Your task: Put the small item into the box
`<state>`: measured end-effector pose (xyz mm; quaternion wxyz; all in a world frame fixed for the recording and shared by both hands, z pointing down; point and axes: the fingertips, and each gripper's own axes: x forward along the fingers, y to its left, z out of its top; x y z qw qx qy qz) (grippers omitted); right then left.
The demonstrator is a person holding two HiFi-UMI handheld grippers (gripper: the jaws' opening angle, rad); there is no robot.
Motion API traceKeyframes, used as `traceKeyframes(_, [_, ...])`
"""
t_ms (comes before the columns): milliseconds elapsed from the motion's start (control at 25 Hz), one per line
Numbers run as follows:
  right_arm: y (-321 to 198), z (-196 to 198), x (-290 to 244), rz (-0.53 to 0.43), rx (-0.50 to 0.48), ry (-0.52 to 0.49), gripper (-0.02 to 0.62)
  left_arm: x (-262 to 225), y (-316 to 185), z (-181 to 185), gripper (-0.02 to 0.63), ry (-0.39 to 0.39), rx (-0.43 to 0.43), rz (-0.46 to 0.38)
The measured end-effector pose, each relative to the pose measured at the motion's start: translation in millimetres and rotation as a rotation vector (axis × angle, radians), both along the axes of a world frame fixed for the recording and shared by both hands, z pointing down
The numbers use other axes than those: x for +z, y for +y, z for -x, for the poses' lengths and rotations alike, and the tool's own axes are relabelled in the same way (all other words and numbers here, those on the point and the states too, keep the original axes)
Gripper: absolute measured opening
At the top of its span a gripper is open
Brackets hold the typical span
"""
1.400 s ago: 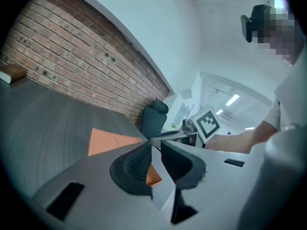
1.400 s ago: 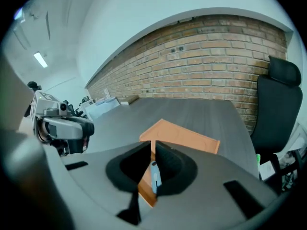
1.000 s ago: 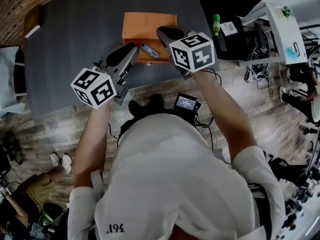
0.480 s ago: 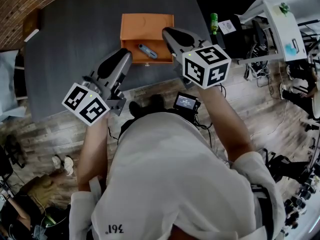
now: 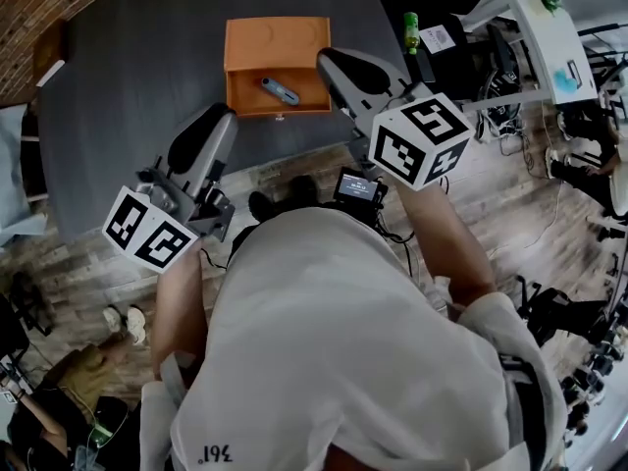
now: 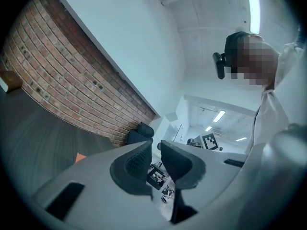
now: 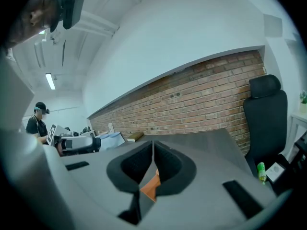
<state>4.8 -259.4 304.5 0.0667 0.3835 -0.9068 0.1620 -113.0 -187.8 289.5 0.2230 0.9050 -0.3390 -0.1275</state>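
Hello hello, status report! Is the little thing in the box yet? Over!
Left gripper jaws slightly apart, empty. Right gripper jaws together, empty. Small item lies inside orange box. Nothing blocking it.

Dark grey table, open orange box lying on it near its front edge, at 12 o'clock from the person.

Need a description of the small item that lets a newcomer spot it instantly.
On the dark grey table sits an orange box, at the edge nearest the person. Inside it lies the small item, a slim grey-blue stick set diagonally, the only non-orange thing in the box.
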Motion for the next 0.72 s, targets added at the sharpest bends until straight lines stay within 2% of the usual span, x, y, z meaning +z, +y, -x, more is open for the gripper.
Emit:
traceKeyframes(200, [14.9, -6.2, -6.8, -0.030, 0.003, 0.011, 0.023, -3.7, 20.7, -6.5, 0.066, -0.021, 0.030, -0.025])
traceKeyframes(400, [25.8, -12.4, -12.7, -0.046, 0.020, -0.014, 0.020, 6.8, 33.3, 1.6, 0.066, -0.034, 0.007, -0.006])
traceKeyframes(720, [45.1, -16.6, -8.4, -0.004, 0.017, -0.045, 0.015, 12.3, 43.8, 9.5, 0.061, -0.036, -0.007, 0.017])
